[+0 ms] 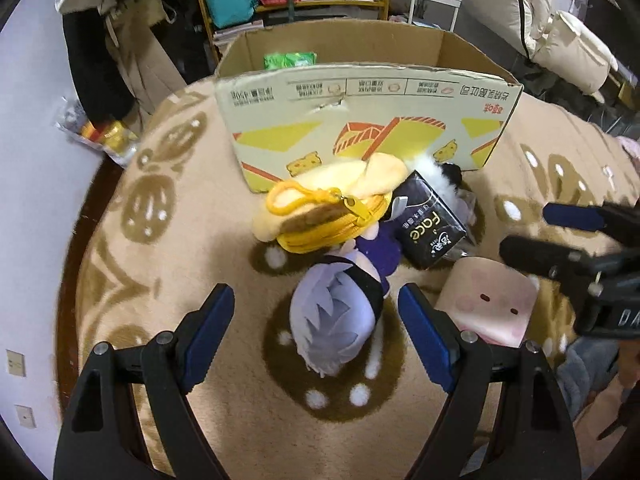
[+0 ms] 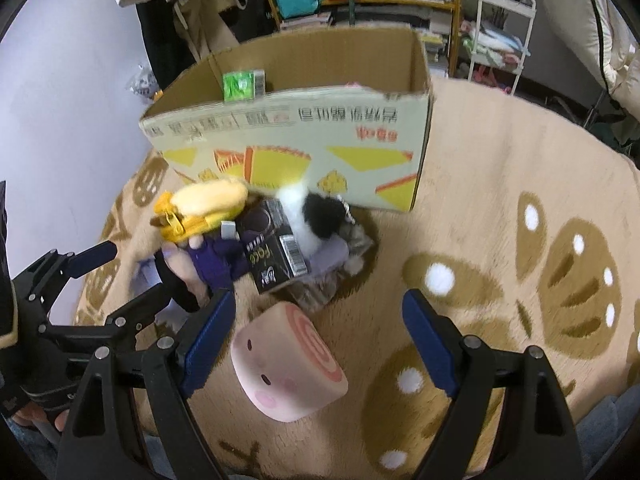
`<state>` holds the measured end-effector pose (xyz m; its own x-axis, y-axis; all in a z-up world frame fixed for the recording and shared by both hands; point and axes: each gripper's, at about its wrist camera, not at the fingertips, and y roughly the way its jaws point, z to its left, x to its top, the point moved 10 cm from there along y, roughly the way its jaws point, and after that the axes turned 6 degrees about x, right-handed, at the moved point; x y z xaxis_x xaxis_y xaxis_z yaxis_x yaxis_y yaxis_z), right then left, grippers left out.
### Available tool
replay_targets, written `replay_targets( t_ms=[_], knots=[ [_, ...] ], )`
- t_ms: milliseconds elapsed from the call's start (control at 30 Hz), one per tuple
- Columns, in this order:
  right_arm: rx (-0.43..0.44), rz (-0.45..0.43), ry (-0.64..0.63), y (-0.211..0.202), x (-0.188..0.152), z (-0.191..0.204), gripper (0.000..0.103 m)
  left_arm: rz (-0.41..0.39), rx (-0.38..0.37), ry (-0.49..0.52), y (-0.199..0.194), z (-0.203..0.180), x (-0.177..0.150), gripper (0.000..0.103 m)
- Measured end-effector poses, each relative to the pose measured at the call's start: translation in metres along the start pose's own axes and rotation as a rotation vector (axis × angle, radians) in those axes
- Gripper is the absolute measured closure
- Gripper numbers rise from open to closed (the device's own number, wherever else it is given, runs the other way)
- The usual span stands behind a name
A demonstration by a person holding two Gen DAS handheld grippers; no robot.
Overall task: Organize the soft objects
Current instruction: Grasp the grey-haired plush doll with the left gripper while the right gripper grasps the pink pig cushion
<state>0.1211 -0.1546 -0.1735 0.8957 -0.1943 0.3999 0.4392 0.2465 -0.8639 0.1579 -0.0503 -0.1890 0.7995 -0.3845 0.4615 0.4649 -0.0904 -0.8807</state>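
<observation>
Both tools are held wide open, and nothing is gripped by either one.

The left tool (image 1: pixel 316 332) is pointed down at a soft doll with pale purple hair (image 1: pixel 334 316). The doll's head is seen right between the two blue pads, but it is not touched by them. The tool is probably opened this wide so that the fat head can fit inside.

The right tool (image 2: pixel 318 346) is pointed down at a pink roll toy with a little face (image 2: pixel 286 364). The toy is seen between its pads, nearer the left one, and it is not squeezed either. It is lying on its side on the tan blanket with brown shapes (image 2: pixel 500 208).

Just past both tools, a small heap is found. In it a yellow bread pouch with a zip (image 1: pixel 316 204) is lying on top of the doll, a black tissue pack (image 1: pixel 430 226) is leaned beside it, and a fluffy black and white toy (image 2: pixel 316 216) is tucked behind.

Farther from the tools, right behind the heap, a big cardboard box (image 1: pixel 360 120) is set with its top open. A green pack (image 2: pixel 240 85) is already seen inside it. The box is likely kept so close so that each soft thing can be dropped in with a short lift. Most of the soft things are not yet put away.
</observation>
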Motion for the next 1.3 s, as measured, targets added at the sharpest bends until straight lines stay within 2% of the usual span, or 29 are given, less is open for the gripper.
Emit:
replay_targets(
  t_ms=[133,333,400,433,500,533,633,667,700,800,1000,1300],
  knots=[
    [-0.005,0.043,-0.016,0.009,-0.008,0.003,0.013,0.023,-0.016,-0.002,0.008,-0.003,-0.005,0.02],
    [-0.01,0.121,-0.004,0.025,-0.022,0.002,0.016,0.059,0.014,0.02,0.023,-0.003,-0.015,0.02],
    [-0.011,0.148,0.0,0.03,-0.025,0.002,0.027,0.073,0.022,0.027,0.027,-0.004,-0.019,0.02],
    [0.0,0.164,0.011,0.032,-0.028,0.002,0.029,0.076,0.019,0.026,0.028,-0.005,-0.02,0.02],
    [0.062,0.195,0.058,0.035,-0.032,0.006,0.042,0.078,0.016,0.025,0.03,-0.006,-0.021,0.022],
    [0.088,0.206,0.076,0.036,-0.033,0.008,0.045,0.079,0.015,0.028,0.032,-0.007,-0.022,0.023],
    [0.102,0.216,0.081,0.039,-0.036,0.008,0.054,0.079,0.003,0.035,0.035,-0.011,-0.023,0.031],
    [0.105,0.218,0.082,0.04,-0.036,0.009,0.057,0.075,-0.004,0.033,0.034,-0.012,-0.023,0.04],
    [0.107,0.217,0.081,0.041,-0.035,0.009,0.06,0.072,-0.028,0.031,0.034,-0.015,-0.023,0.048],
    [0.098,0.206,0.064,0.04,-0.034,0.01,0.068,0.068,-0.021,0.035,0.03,-0.017,-0.024,0.053],
    [0.06,0.149,0.01,0.03,-0.027,0.017,0.072,0.064,0.0,0.044,0.017,-0.02,-0.033,0.054],
    [0.001,0.033,-0.014,0.005,-0.015,0.015,0.075,0.007,0.033,0.044,-0.012,-0.023,-0.033,0.054]
  ],
)
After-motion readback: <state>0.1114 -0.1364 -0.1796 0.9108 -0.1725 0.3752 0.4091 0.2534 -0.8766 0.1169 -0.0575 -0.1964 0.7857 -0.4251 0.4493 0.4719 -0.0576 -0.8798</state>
